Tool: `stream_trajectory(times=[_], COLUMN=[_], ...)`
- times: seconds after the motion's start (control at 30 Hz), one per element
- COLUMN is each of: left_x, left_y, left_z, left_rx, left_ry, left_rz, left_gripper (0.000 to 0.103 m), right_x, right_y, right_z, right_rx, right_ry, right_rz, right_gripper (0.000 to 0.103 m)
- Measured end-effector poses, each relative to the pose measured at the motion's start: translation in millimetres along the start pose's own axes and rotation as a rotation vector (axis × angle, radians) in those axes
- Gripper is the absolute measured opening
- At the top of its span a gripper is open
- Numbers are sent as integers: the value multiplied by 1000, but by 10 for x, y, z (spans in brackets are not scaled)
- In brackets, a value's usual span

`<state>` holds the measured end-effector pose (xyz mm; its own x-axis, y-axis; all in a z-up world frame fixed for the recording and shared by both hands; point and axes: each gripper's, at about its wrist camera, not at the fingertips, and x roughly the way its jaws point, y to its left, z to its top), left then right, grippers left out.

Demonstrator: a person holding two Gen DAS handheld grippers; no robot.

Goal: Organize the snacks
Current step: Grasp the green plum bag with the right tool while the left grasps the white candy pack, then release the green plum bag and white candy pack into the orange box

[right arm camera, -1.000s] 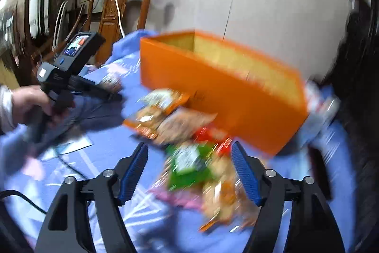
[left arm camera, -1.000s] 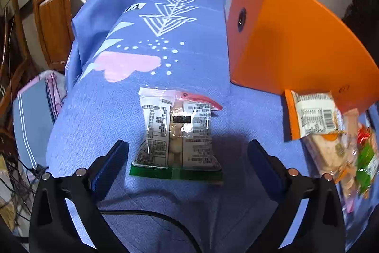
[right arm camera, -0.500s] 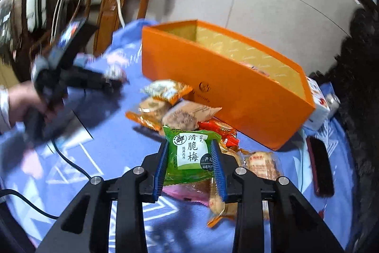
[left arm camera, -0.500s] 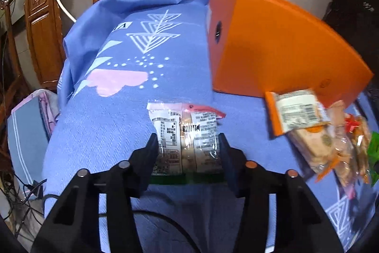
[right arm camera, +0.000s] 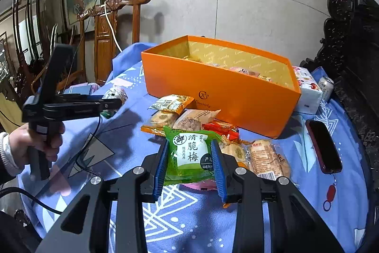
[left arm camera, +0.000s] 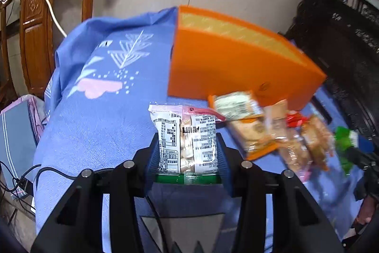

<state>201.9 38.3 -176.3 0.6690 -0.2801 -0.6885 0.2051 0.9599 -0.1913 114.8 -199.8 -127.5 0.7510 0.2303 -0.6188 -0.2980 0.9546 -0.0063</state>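
Blue-clothed table (right arm camera: 350, 181): orange box (right arm camera: 236, 96) holds snacks; left gripper (left arm camera: 187, 153) fingers clamp white packet (left arm camera: 187, 141), right gripper (right arm camera: 190, 164) green packet (right arm camera: 189, 155)

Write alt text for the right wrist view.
The right gripper is shut on a green snack packet above a blue patterned cloth. Behind it, loose snack packets lie before an open orange box, and at left a hand holds the left gripper.

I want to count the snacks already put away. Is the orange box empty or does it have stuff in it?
Not empty. The right wrist view shows a few wrapped snacks lying inside the open orange box.
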Motion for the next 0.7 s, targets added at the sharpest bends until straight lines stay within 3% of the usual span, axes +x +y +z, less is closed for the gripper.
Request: stream_trajectory(times=[0.17, 0.37, 0.57, 0.6, 0.63, 0.67, 0.7], left_x=[-358, -618, -534, -473, -401, -345, -314], left_y=[-159, -378, -697, -752, -789, -805, -816], left_z=[183, 669, 1464, 1641, 1819, 1940, 2062], left_rx=[21, 57, 113, 111, 90, 65, 28], left_ry=[-78, -185, -272, -274, -267, -256, -252], left_rz=[-46, -97, -103, -95, -94, -73, -33], left_gripper=[44, 44, 44, 49, 61, 99, 99], right_x=[-95, -230, -86, -25, 66, 157, 236], right_y=[-44, -227, -624, -682, -745, -799, -861], right_z=[84, 409, 1117, 1267, 1410, 1526, 1630], right_rx=[19, 70, 101, 104, 115, 126, 142], right_ry=[-39, -151, -259, -272, -265, -242, -216], right_rz=[-1, -20, -57, -67, -66, -60, -66], right_gripper=[35, 35, 35, 36, 37, 41, 57])
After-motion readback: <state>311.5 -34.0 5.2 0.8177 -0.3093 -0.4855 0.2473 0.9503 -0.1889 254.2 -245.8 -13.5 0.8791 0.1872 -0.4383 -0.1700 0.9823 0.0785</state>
